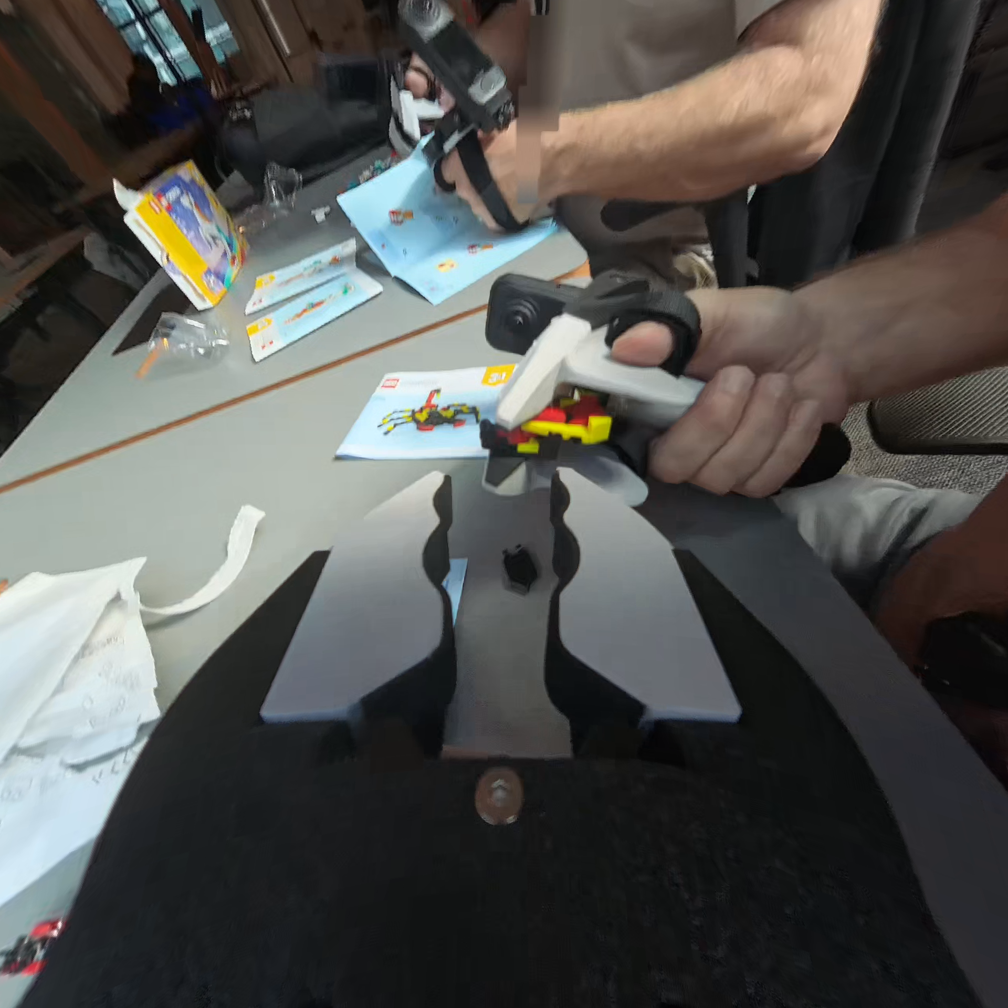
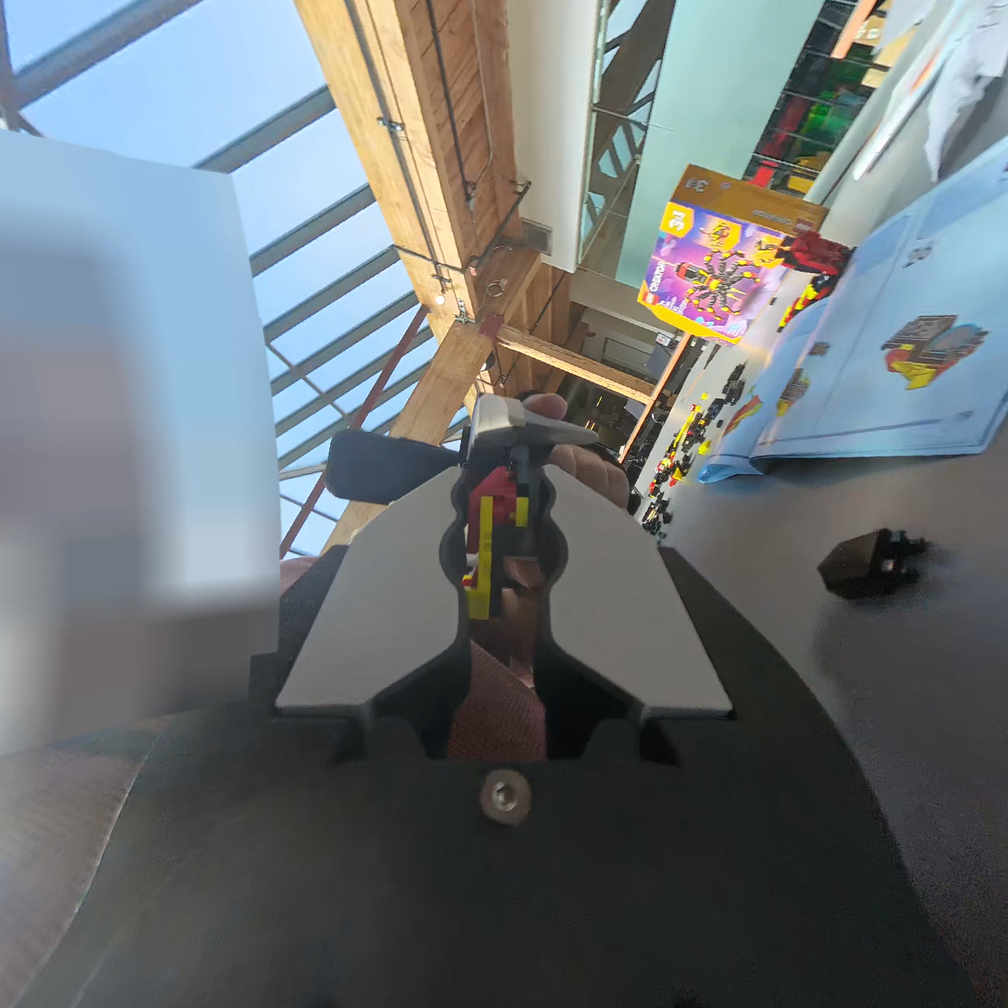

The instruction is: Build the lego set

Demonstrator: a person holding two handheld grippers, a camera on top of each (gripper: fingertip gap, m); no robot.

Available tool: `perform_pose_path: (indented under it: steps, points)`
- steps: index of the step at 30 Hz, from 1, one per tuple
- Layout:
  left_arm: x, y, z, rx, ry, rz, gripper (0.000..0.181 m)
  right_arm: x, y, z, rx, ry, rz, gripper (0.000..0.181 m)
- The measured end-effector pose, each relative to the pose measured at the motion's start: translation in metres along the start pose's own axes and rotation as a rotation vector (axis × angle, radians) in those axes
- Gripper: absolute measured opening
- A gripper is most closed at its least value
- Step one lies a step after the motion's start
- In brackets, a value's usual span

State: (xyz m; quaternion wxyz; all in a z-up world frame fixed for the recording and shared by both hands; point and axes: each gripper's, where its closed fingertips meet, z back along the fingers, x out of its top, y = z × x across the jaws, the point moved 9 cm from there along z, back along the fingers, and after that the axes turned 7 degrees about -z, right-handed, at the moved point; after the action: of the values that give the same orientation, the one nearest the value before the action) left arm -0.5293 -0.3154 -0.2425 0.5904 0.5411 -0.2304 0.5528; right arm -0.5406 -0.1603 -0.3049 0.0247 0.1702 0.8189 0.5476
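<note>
My right gripper (image 2: 502, 480) is shut on a red, yellow and black lego assembly (image 2: 483, 545) and holds it above the grey table (image 1: 218, 463). In the left wrist view the right gripper (image 1: 493, 447) and the assembly (image 1: 562, 425) hang just beyond my left fingertips. My left gripper (image 1: 499, 485) is open and empty, low over the table. A small black lego piece (image 1: 518, 570) lies on the table and shows through the gap between the left fingers. The piece also shows in the right wrist view (image 2: 873, 567).
A closed instruction booklet (image 1: 420, 414) lies behind the grippers and an open blue one (image 2: 900, 354) beside several loose bricks (image 2: 687, 442). A lego box (image 2: 714, 273) stands farther off. A white paper bag (image 1: 65, 654) lies left. Another person's gripper (image 1: 453, 109) works at the far table. My left and right fingertips are right by each other.
</note>
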Motion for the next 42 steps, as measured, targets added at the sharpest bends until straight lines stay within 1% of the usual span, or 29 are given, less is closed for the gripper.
perform_pose_path:
  steps: [1,2,3,4,5,6,7,8,10,12,14,16,18,19,20,21,22,24,26,28,30,32,35,37,38,42]
  points:
    - [-0.013,-0.001,0.000,0.009,0.050,0.023,0.036,0.005,-0.002,-0.004,0.024,0.000,-0.035,0.020]
    - [-0.022,-0.003,0.001,0.001,0.064,0.053,0.038,0.008,-0.002,-0.009,0.003,0.038,-0.022,0.020]
    - [-0.027,-0.004,0.004,-0.009,0.058,0.089,0.040,0.008,-0.003,-0.015,-0.078,0.062,0.005,0.020]
    - [-0.029,-0.003,0.007,-0.003,0.045,0.121,0.045,0.008,-0.003,-0.019,-0.105,0.082,0.024,0.021]
    - [-0.029,-0.002,0.009,0.008,0.025,0.134,0.053,0.008,-0.003,-0.024,-0.091,0.108,0.006,0.021]
    - [-0.027,0.000,0.011,0.019,-0.001,0.128,0.061,0.009,-0.003,-0.027,-0.073,0.134,-0.024,0.021]
    - [-0.025,0.002,0.012,0.037,-0.024,0.114,0.069,0.009,-0.005,-0.030,-0.086,0.161,-0.035,0.021]
    - [-0.023,0.003,0.012,0.041,-0.039,0.096,0.072,0.008,-0.006,-0.033,-0.099,0.193,-0.023,0.020]
    - [-0.018,0.001,0.010,-0.034,-0.088,0.040,0.069,0.006,-0.007,-0.040,-0.103,0.286,-0.031,0.021]
    - [-0.016,-0.002,0.007,-0.105,-0.113,-0.017,0.066,0.002,-0.004,-0.047,-0.063,0.425,-0.057,0.021]
    - [-0.015,-0.005,0.004,-0.170,-0.124,-0.072,0.053,0.001,0.000,-0.051,-0.088,0.516,-0.020,0.021]
    - [-0.013,-0.007,0.004,-0.173,-0.147,-0.105,0.049,0.001,0.004,-0.055,-0.103,0.591,-0.030,0.022]
    - [-0.013,-0.009,0.005,-0.149,-0.141,-0.124,0.048,0.002,0.005,-0.055,-0.135,0.621,-0.026,0.024]
    - [-0.014,-0.009,0.006,-0.126,-0.147,-0.137,0.047,0.003,0.005,-0.054,-0.155,0.619,-0.016,0.031]
    - [-0.015,-0.010,0.008,-0.102,-0.147,-0.140,0.028,0.005,0.004,-0.053,-0.172,0.605,-0.006,0.036]
    - [-0.016,-0.010,0.011,-0.080,-0.148,-0.128,0.021,0.007,0.003,-0.050,-0.199,0.581,0.007,0.037]
    - [-0.018,-0.010,0.013,-0.057,-0.149,-0.115,0.021,0.009,0.002,-0.047,-0.219,0.553,0.020,0.042]
    - [-0.022,-0.011,0.015,-0.019,-0.143,-0.092,0.021,0.009,0.000,-0.043,-0.218,0.510,0.009,0.039]
    - [-0.026,-0.016,0.015,-0.023,-0.108,-0.075,0.021,0.006,-0.005,-0.043,-0.239,0.508,-0.005,0.037]
    - [-0.028,-0.021,0.017,-0.016,-0.081,-0.094,0.021,0.003,-0.008,-0.043,-0.267,0.543,0.011,0.038]
    - [-0.031,-0.023,0.021,0.023,-0.012,-0.105,0.021,0.005,-0.008,-0.038,-0.333,0.536,0.077,0.040]
    - [-0.036,-0.026,0.027,0.072,0.062,-0.066,0.021,0.011,-0.005,-0.029,-0.381,0.499,0.111,0.040]
    - [-0.051,-0.032,0.032,0.145,0.289,-0.030,0.021,0.016,0.006,-0.011,-0.492,0.451,0.237,0.040]
    - [-0.059,-0.036,0.032,0.157,0.421,-0.018,0.022,0.016,0.017,-0.001,-0.524,0.404,0.305,0.039]
    - [-0.062,-0.038,0.031,0.159,0.457,0.000,0.021,0.015,0.022,0.003,-0.526,0.388,0.330,0.039]
    - [-0.065,-0.038,0.027,0.182,0.491,0.064,0.022,0.006,0.034,0.010,-0.543,0.343,0.420,0.038]
